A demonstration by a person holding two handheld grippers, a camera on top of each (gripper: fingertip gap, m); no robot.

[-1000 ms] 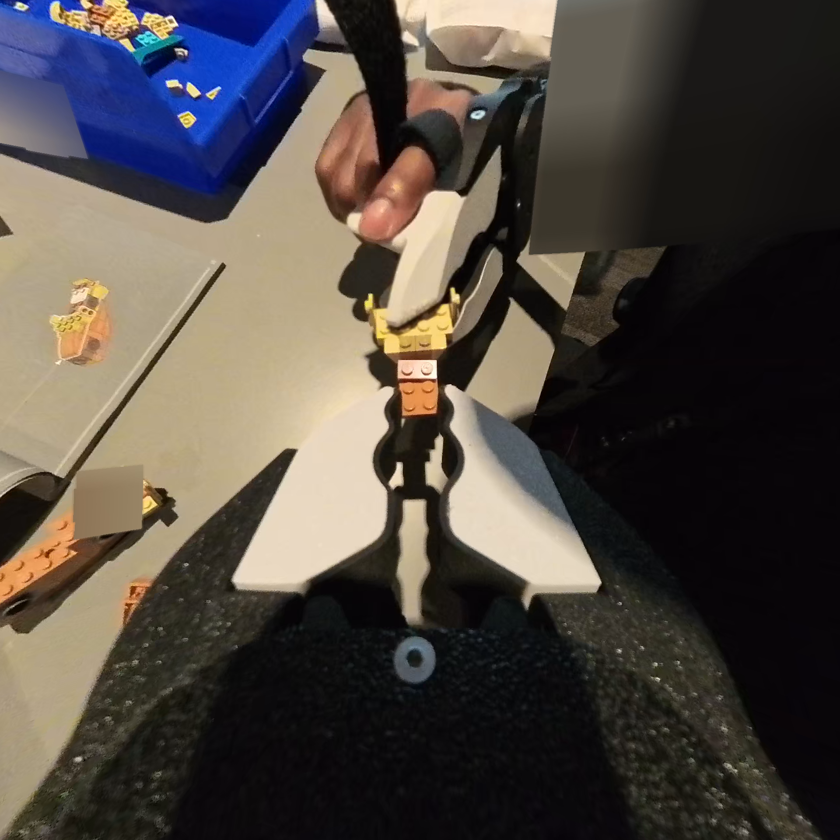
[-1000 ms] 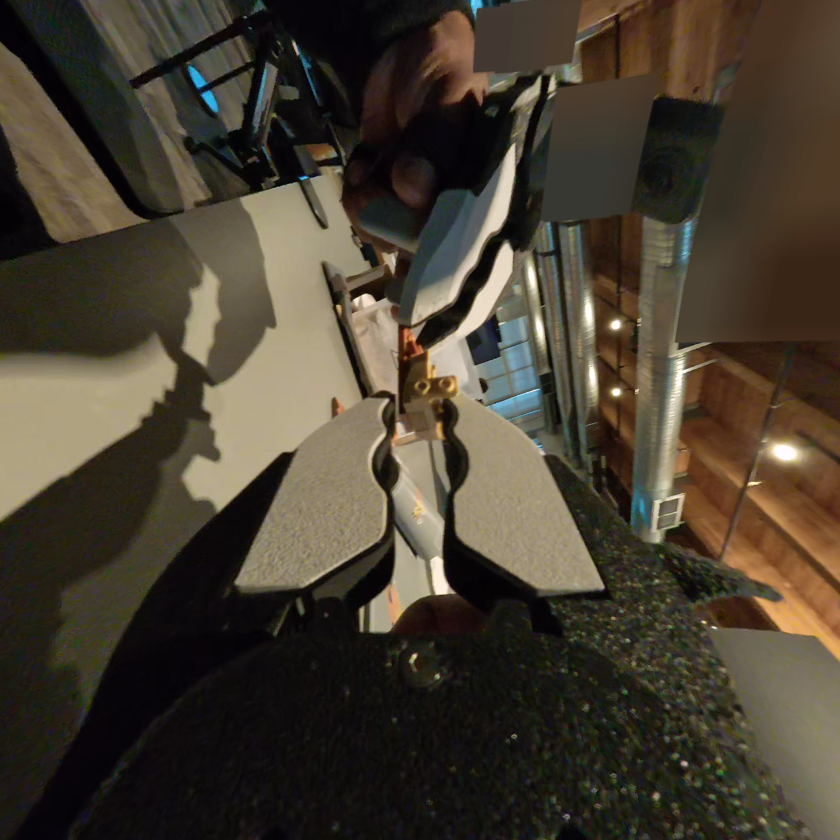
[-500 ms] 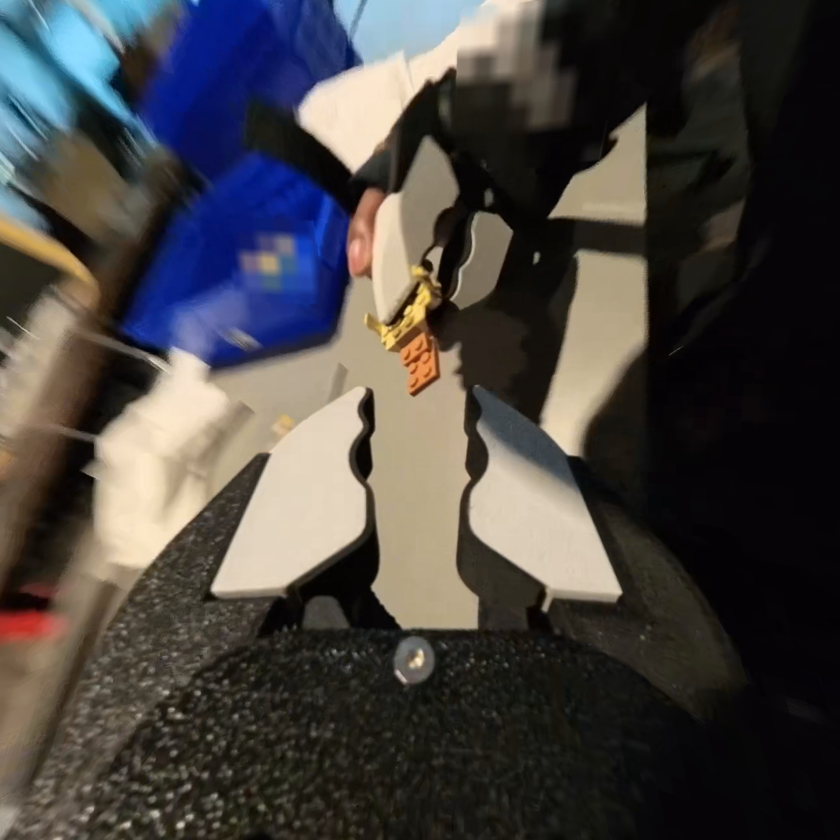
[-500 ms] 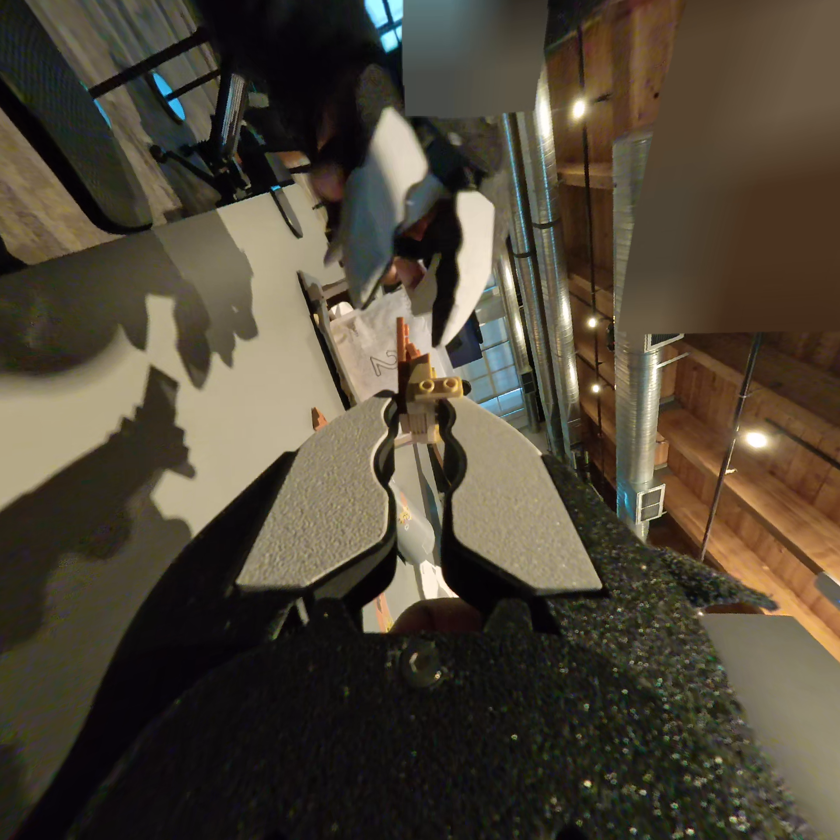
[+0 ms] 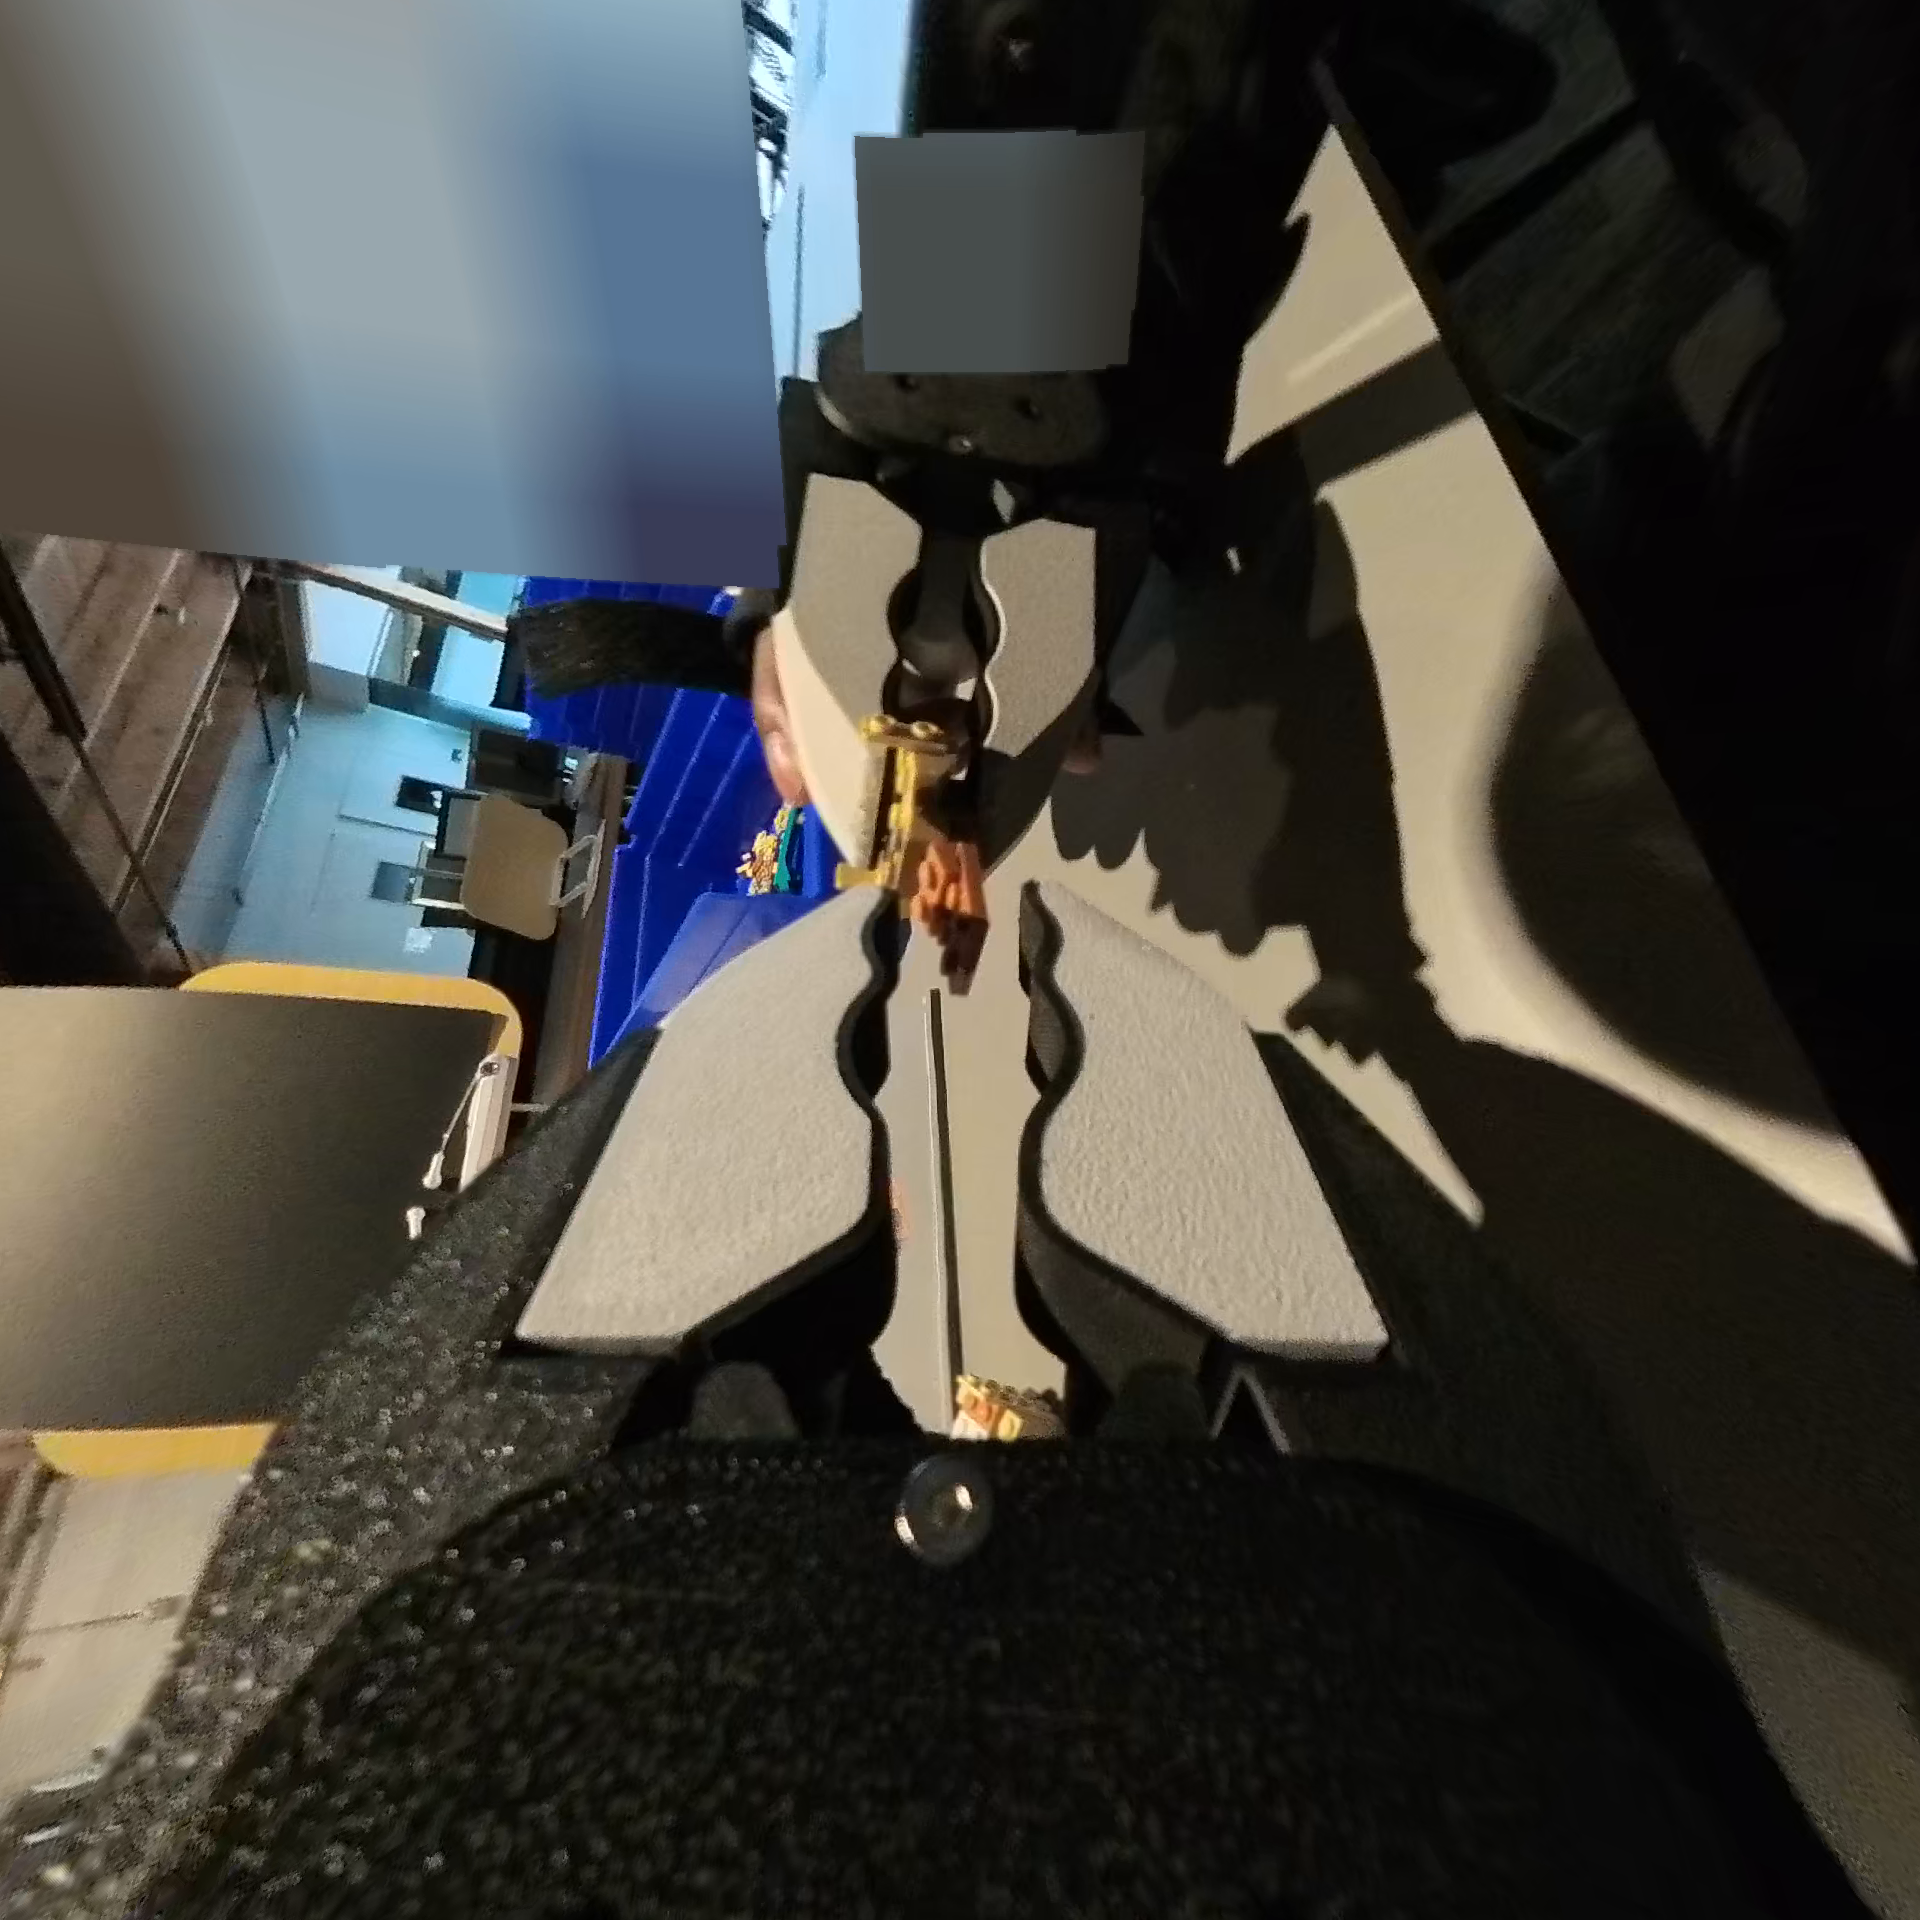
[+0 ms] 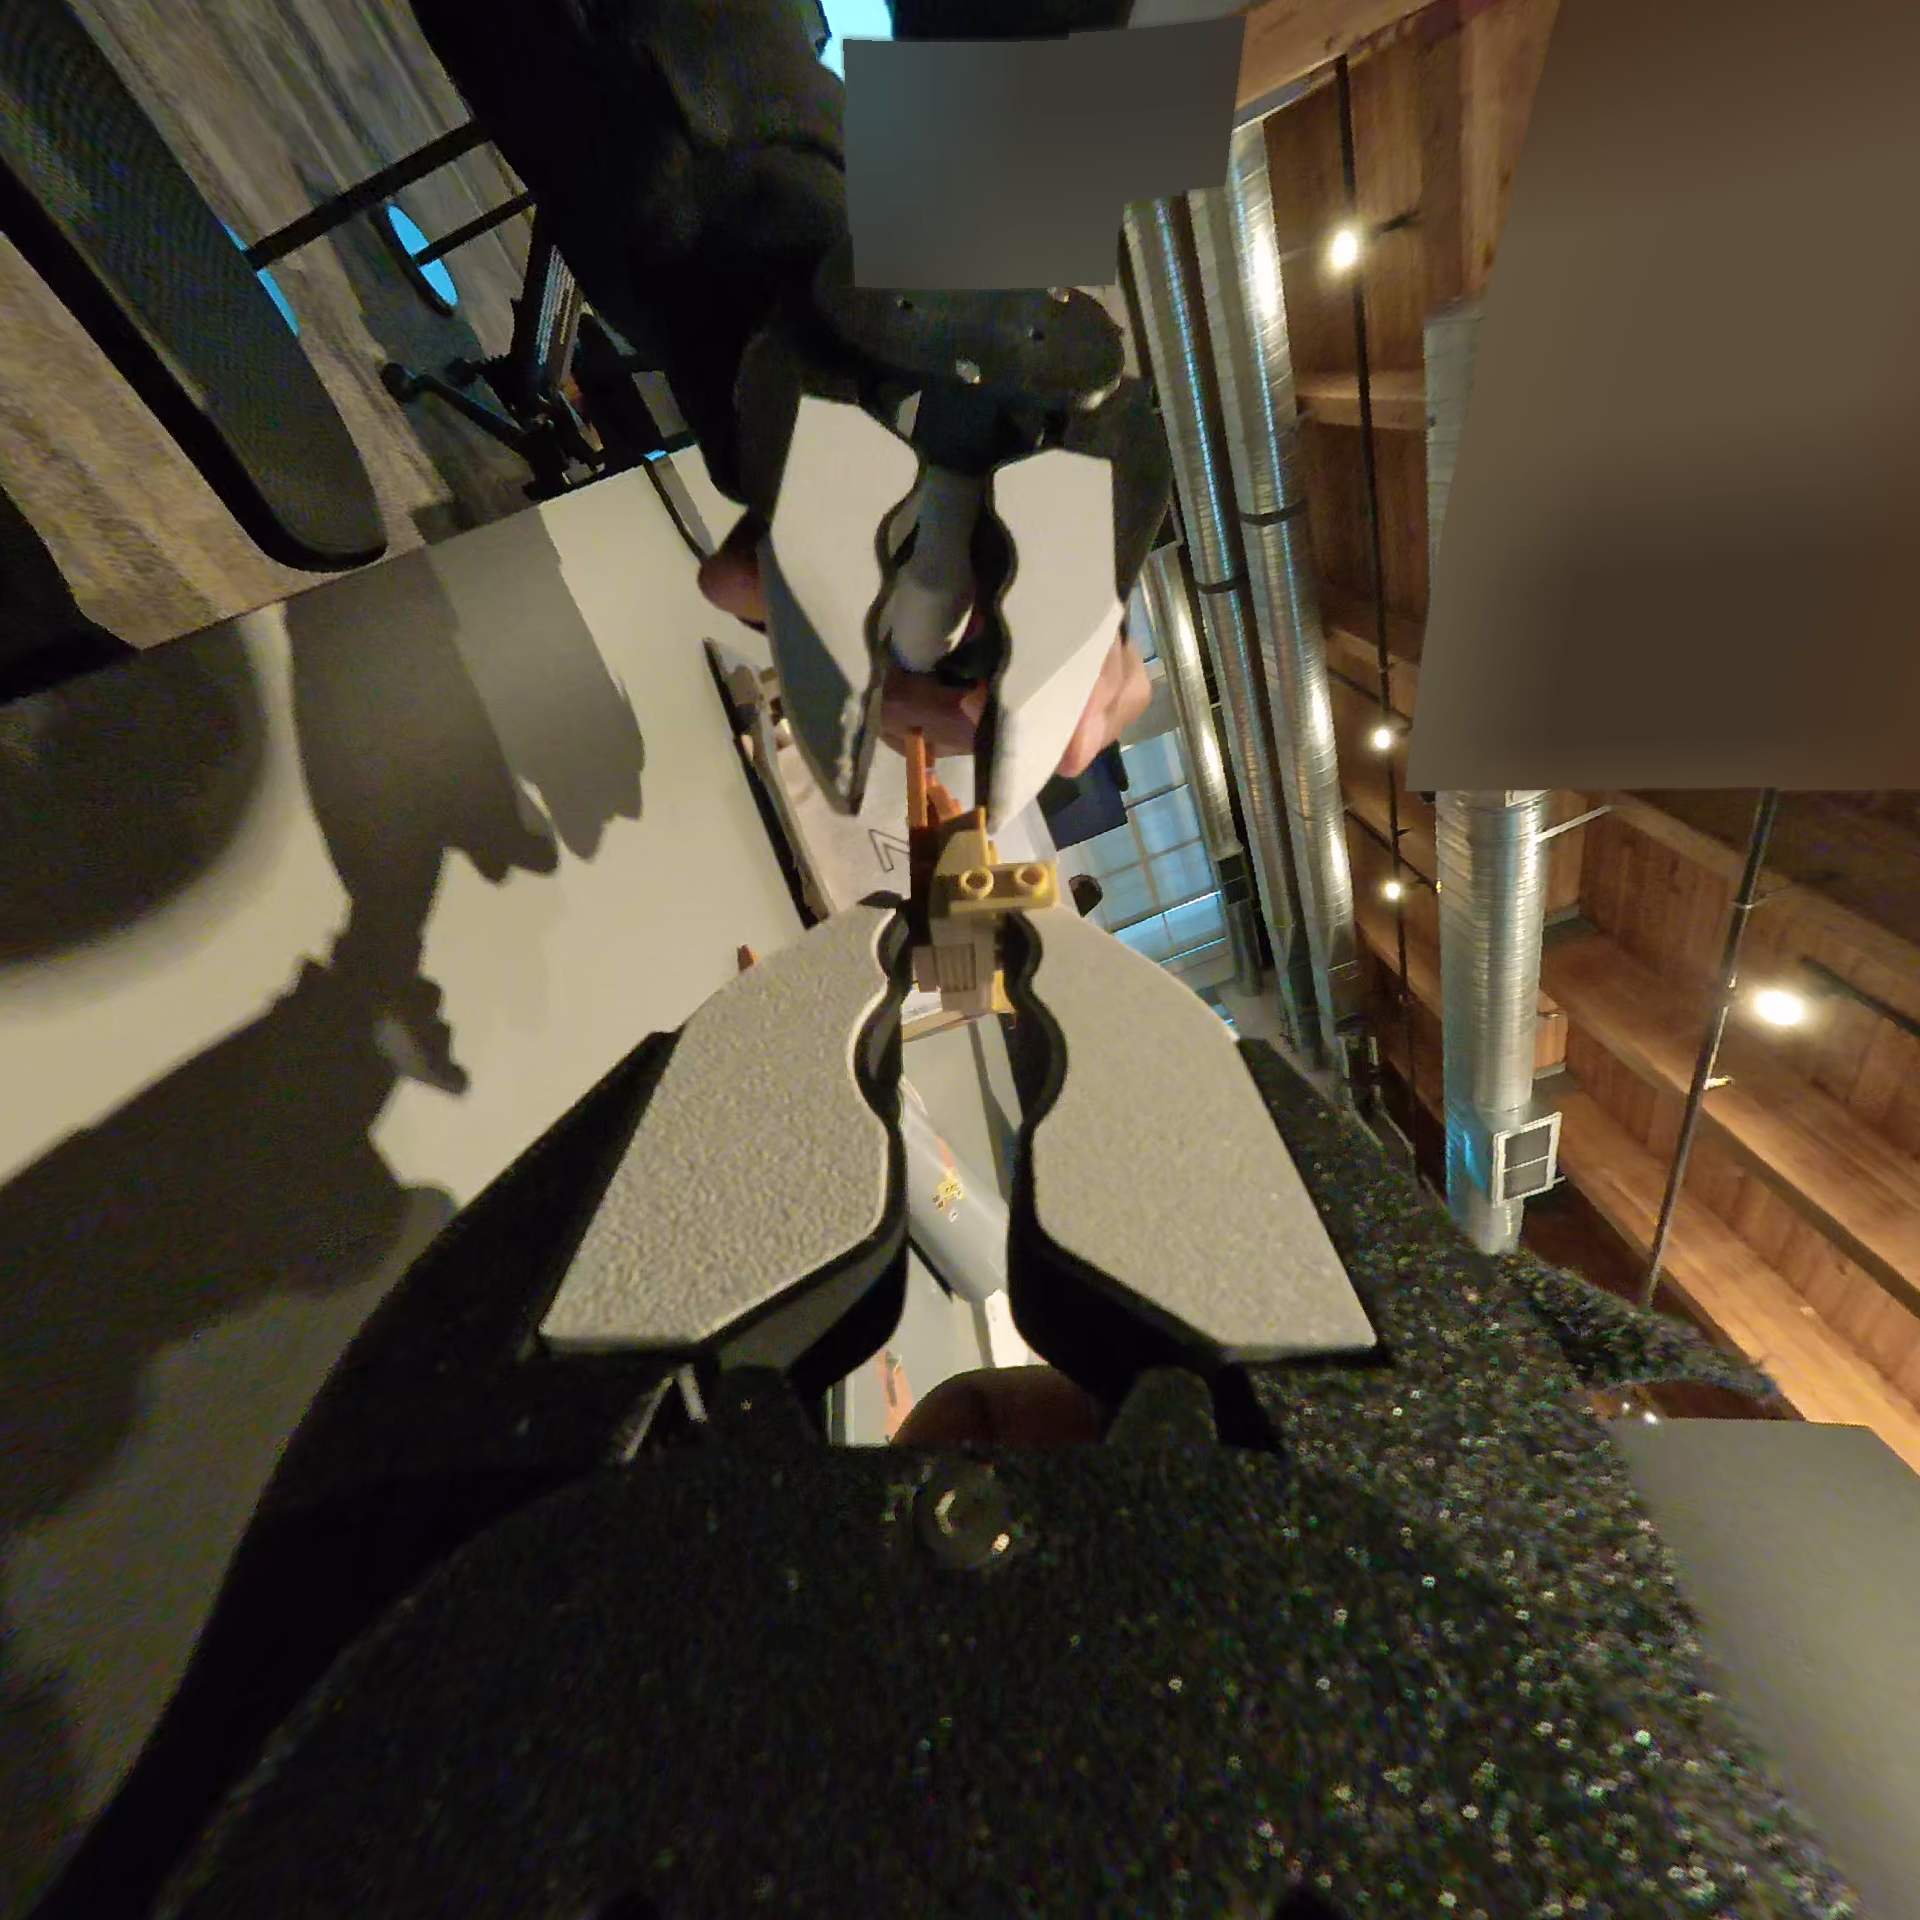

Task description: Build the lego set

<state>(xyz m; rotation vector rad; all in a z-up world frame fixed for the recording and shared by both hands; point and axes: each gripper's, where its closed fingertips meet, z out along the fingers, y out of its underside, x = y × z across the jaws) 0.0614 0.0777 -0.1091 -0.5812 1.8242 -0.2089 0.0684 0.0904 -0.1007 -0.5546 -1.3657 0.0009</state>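
Since a second ago the left gripper (image 5: pixel 951 914) has let go of the orange end of the lego piece (image 5: pixel 928 831) and drawn back, and both tools have tilted up so the two wrist views now face each other. Its two grey fingers (image 5: pixel 727 1132) stand apart with a clear gap between them, holding nothing; the orange bricks hang just in front of its tips, between them but not touching as far as the left view shows.

The right gripper (image 6: pixel 954 935) is clamped on the yellow and tan end of the same small build (image 6: pixel 982 894), which sticks out past its fingertips with the orange plates farthest out. In the left view that gripper shows opposite (image 5: pixel 920 748), pinching the yellow part, with a hand (image 5: pixel 774 717) behind it. In the right view the left gripper shows opposite (image 6: pixel 920 790), fingers parted, the orange tip reaching up toward the gap.

Behind, in the left view, a blue bin (image 5: pixel 717 831) sits on the grey table (image 5: pixel 1351 727); it holds a heap of small yellow and teal bricks (image 5: pixel 774 857). More blue bins seem to be stacked beyond it, though their contents are hard to make out. Low between the left fingers a few yellow and orange bricks (image 5: pixel 997 1408) lie on the table.
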